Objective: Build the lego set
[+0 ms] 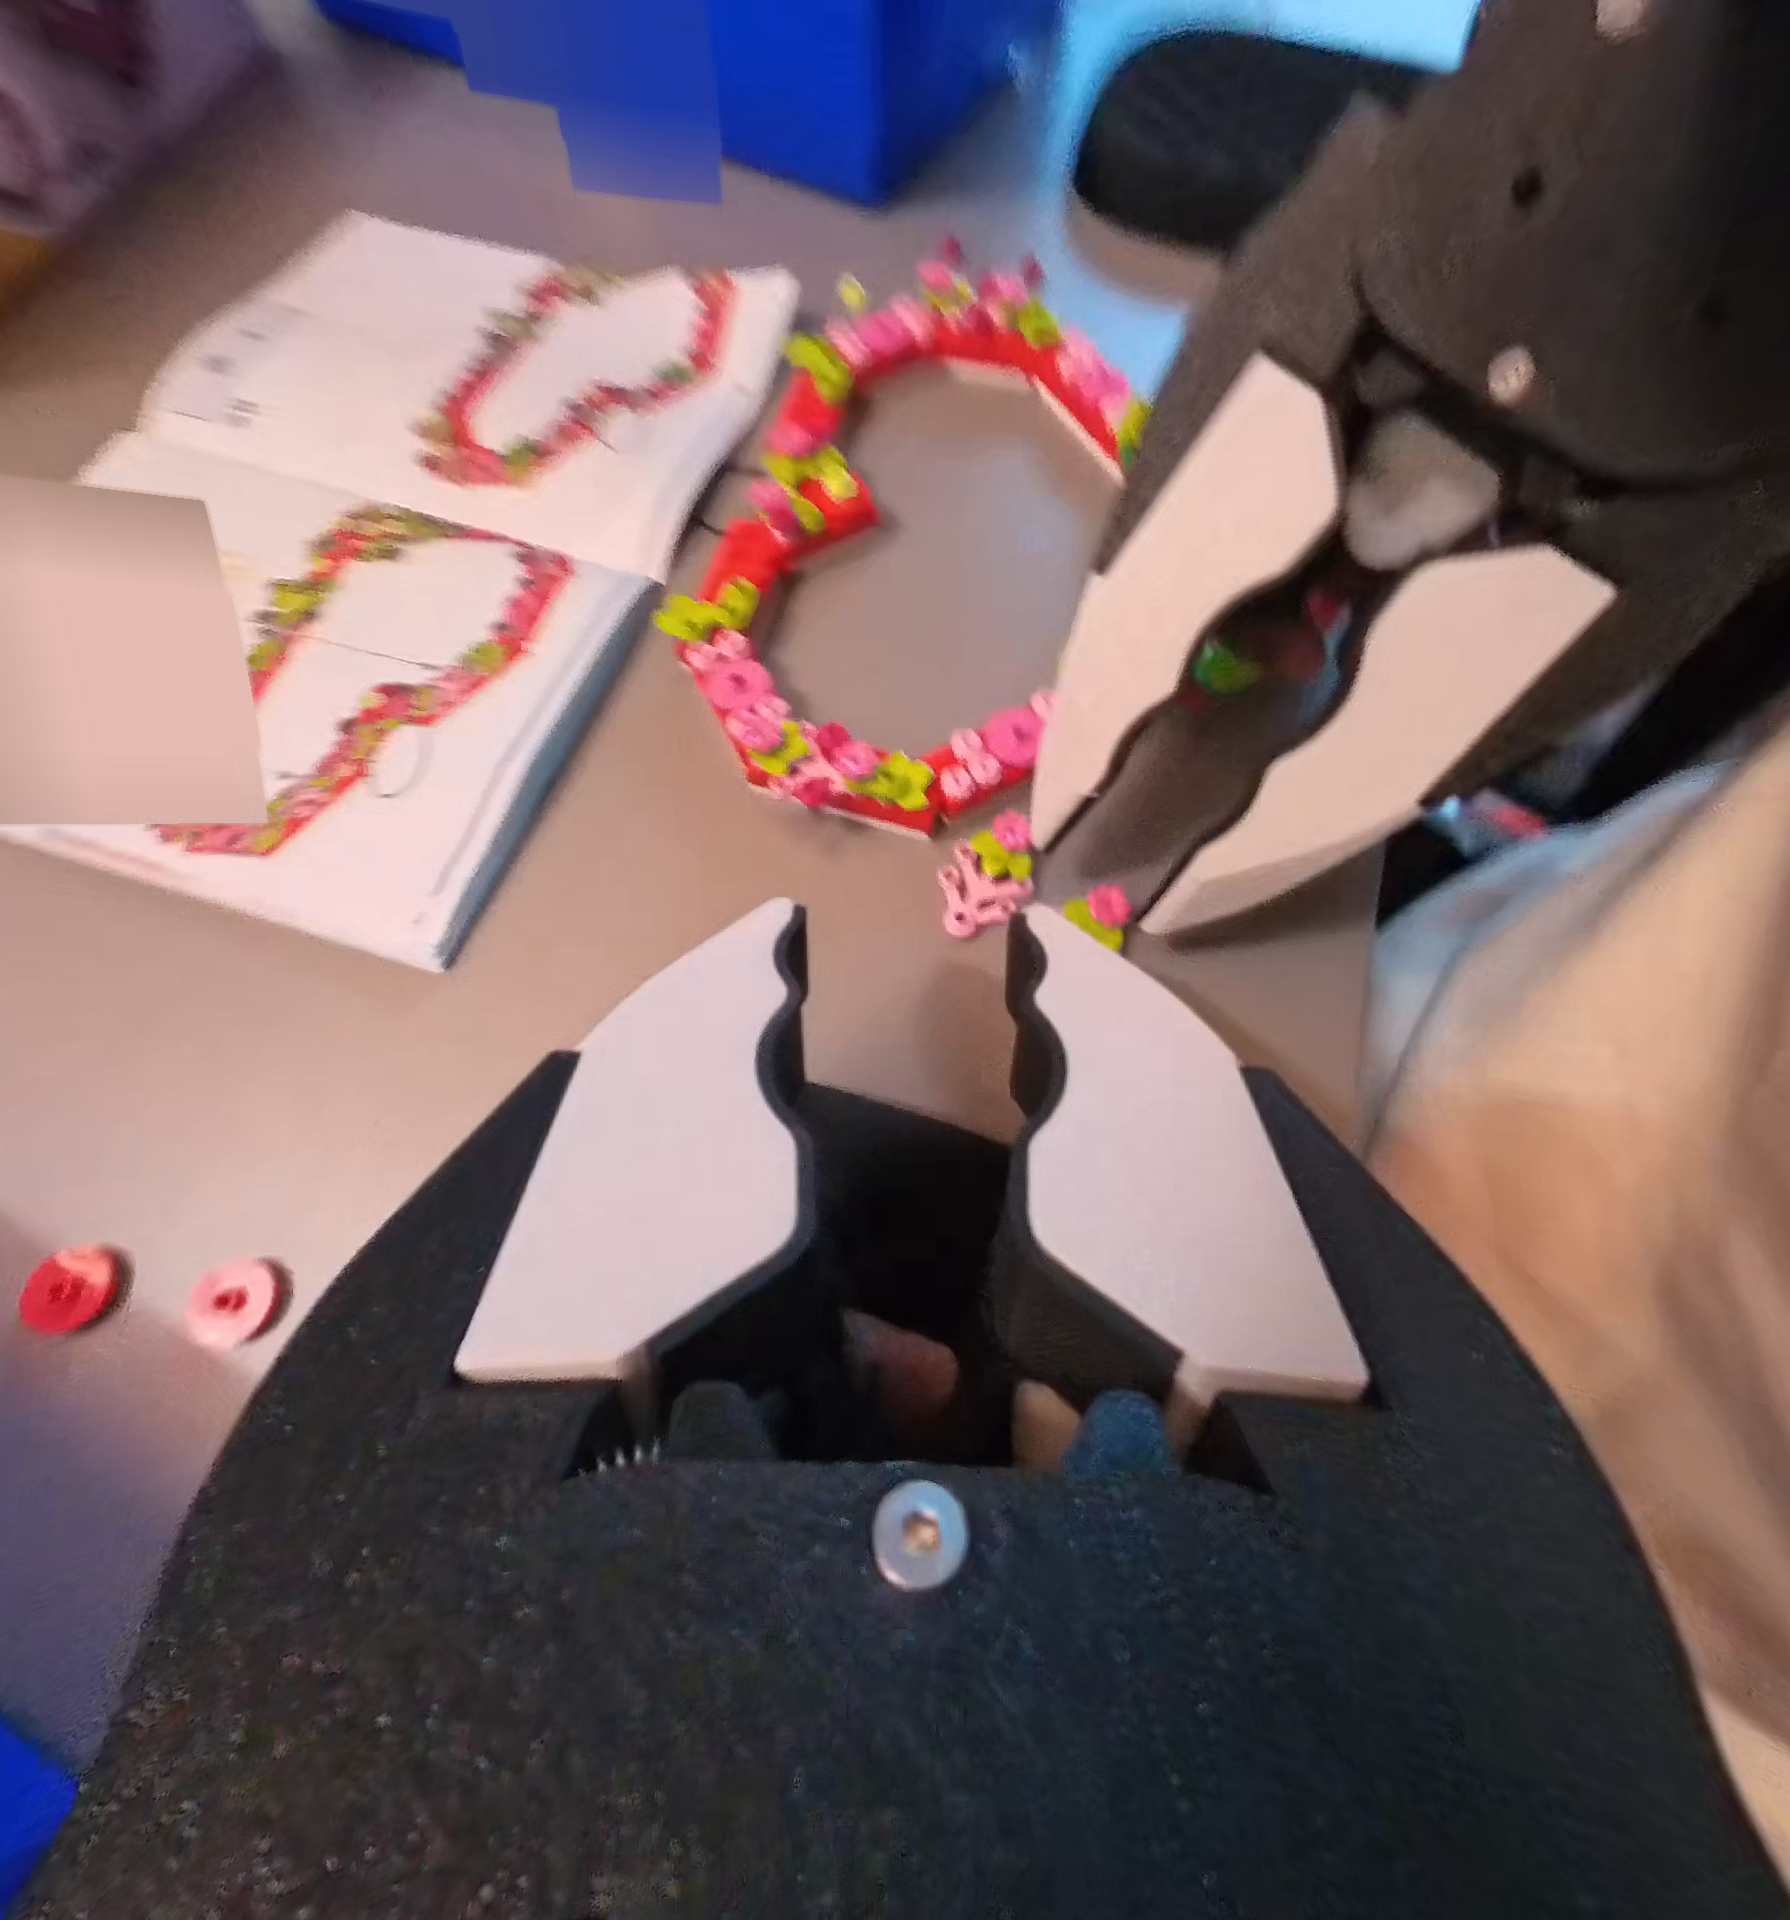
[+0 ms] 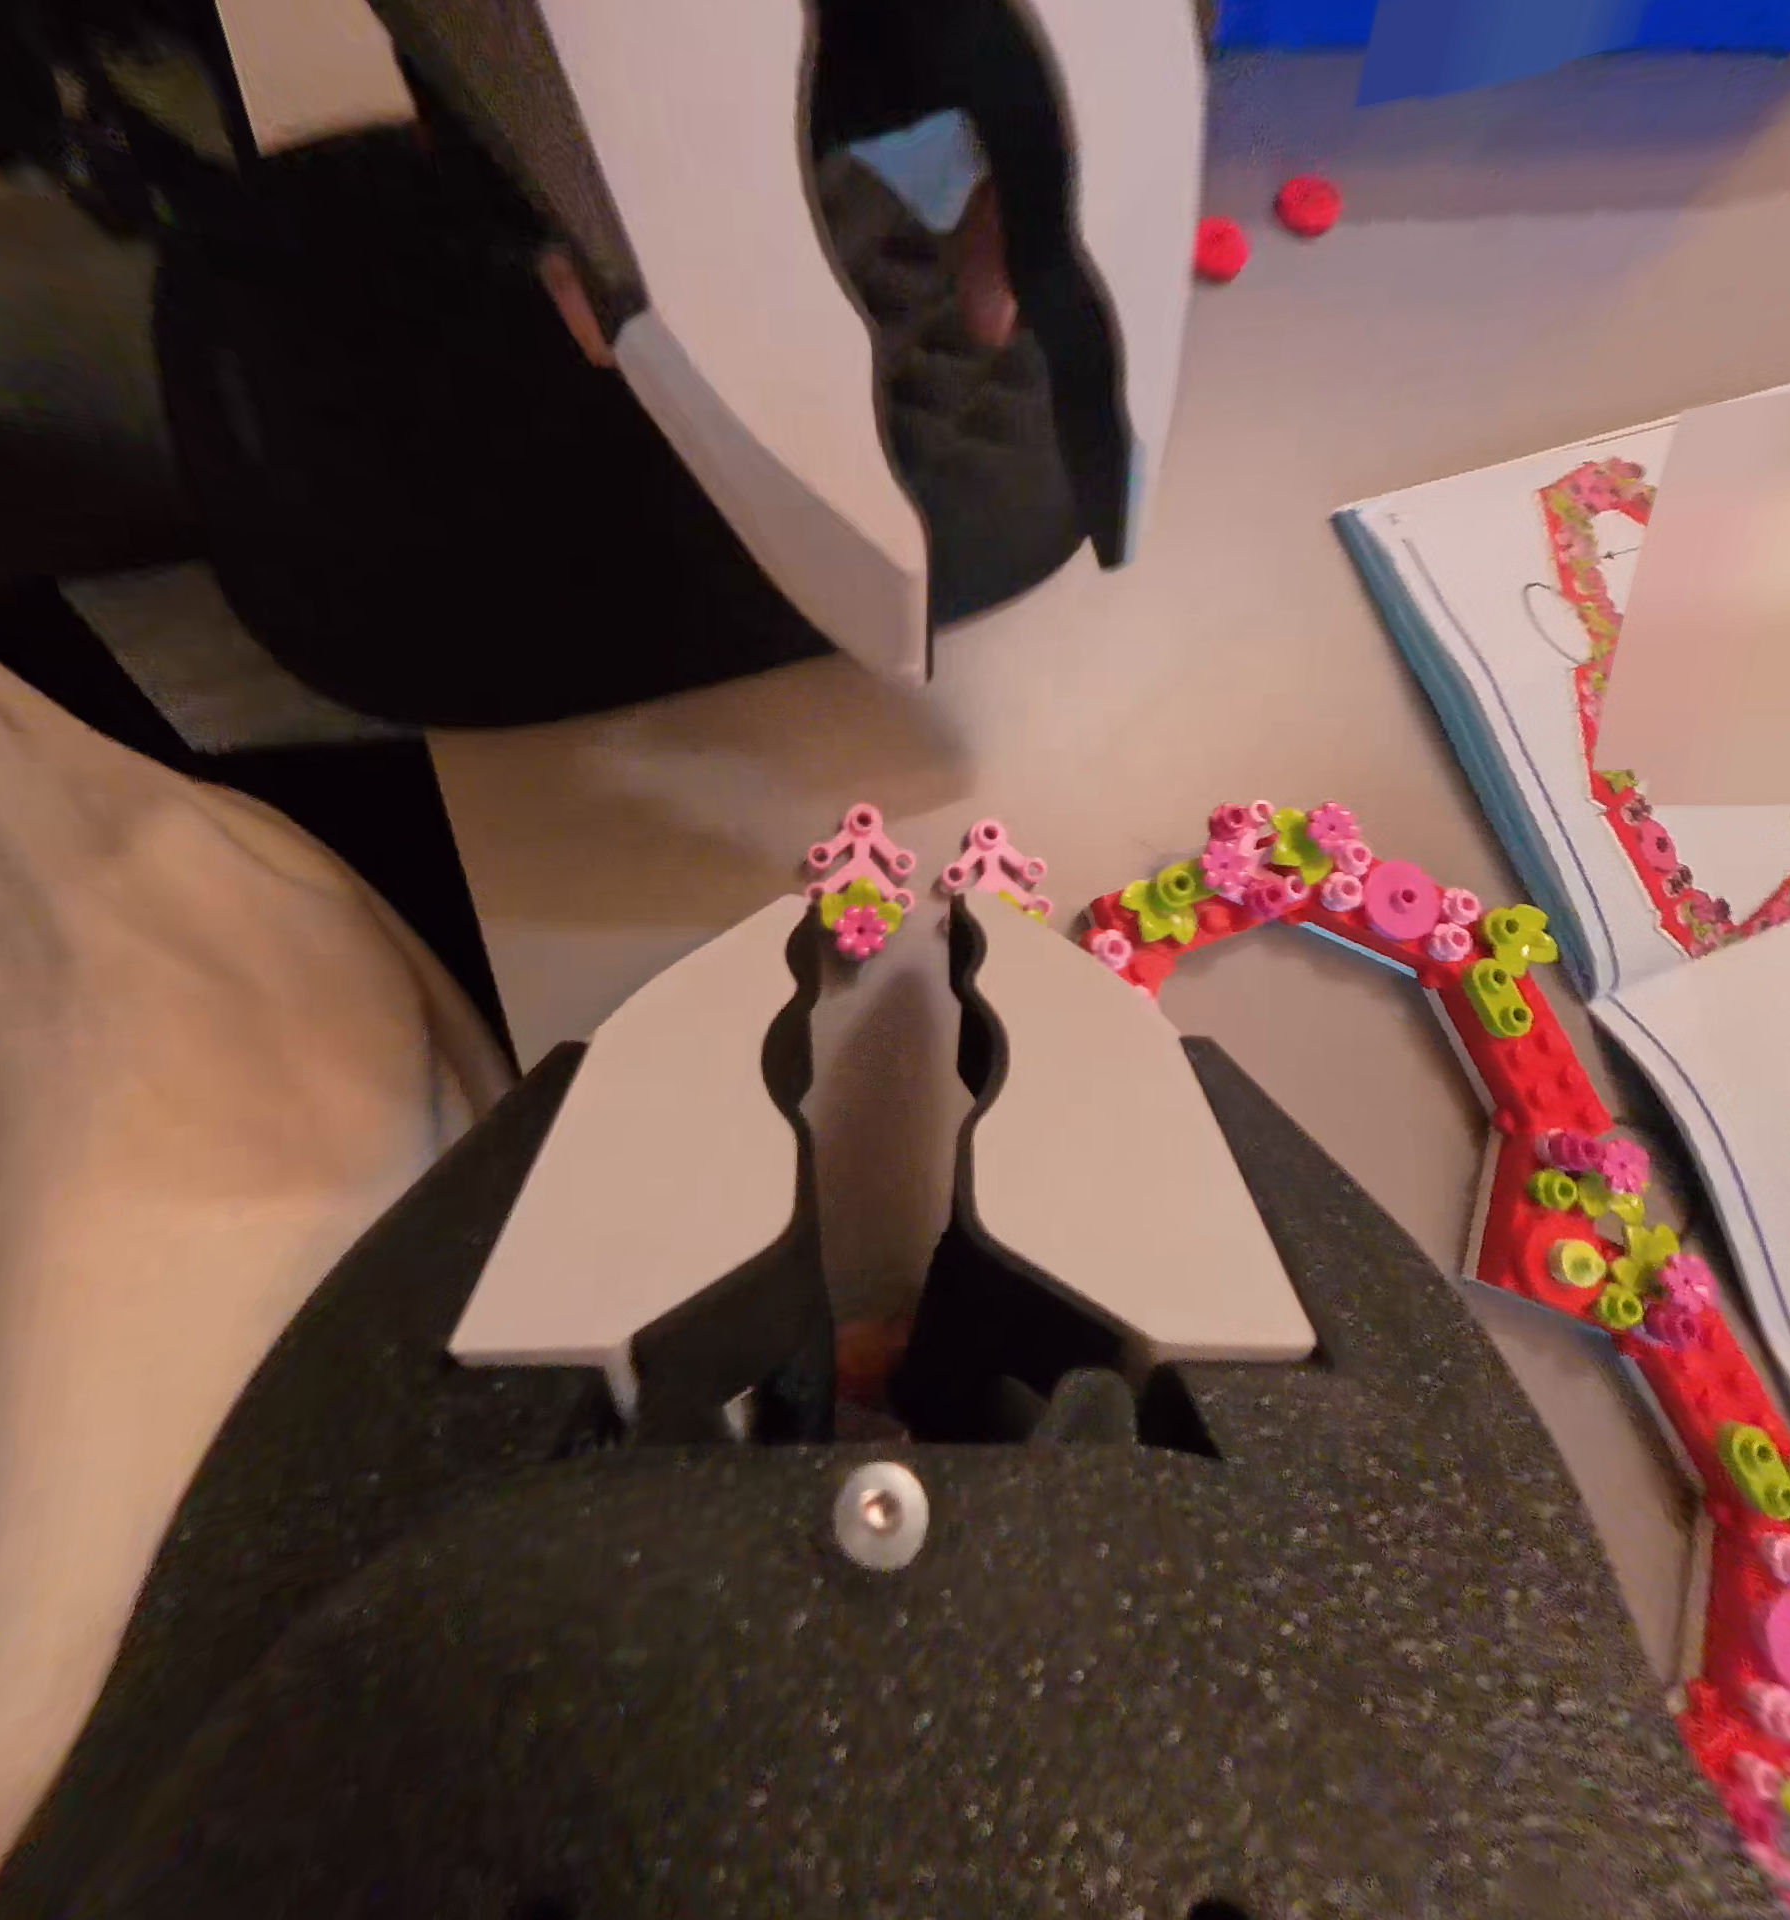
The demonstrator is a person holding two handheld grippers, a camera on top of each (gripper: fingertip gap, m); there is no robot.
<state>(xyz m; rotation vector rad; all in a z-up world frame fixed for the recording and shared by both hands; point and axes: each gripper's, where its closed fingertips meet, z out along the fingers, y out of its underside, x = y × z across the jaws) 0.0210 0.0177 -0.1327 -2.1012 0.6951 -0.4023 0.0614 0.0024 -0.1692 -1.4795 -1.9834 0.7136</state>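
A red heart-shaped lego frame (image 1: 829, 520) studded with pink and lime flowers lies on the grey table, and also shows in the right wrist view (image 2: 1525, 1070). Two small pink leaf pieces (image 2: 860, 857) (image 2: 995, 868) lie side by side just past my right gripper (image 2: 880, 914); the left one carries a lime and magenta flower (image 2: 860, 925). My right gripper is slightly open with bare table between its fingers. My left gripper (image 1: 906, 925) is open and empty, facing the same pieces (image 1: 984, 883) from the opposite side. Each gripper shows in the other's view (image 1: 1093, 883) (image 2: 1016, 613).
An open instruction booklet (image 1: 434, 644) (image 2: 1493, 748) lies beside the frame. A red round piece (image 1: 70, 1288) and a pink one (image 1: 236, 1299) lie apart on the table. A blue box (image 1: 849, 104) stands at the back. A person's beige sleeve (image 1: 1649, 1143) is close by. My right fingertips sit around 6 cm from my left ones. My right tips are about 20 cm from the red round piece (image 1: 70, 1288), my left tips only 15 cm. It is also in sight in the right wrist view (image 2: 1302, 217).
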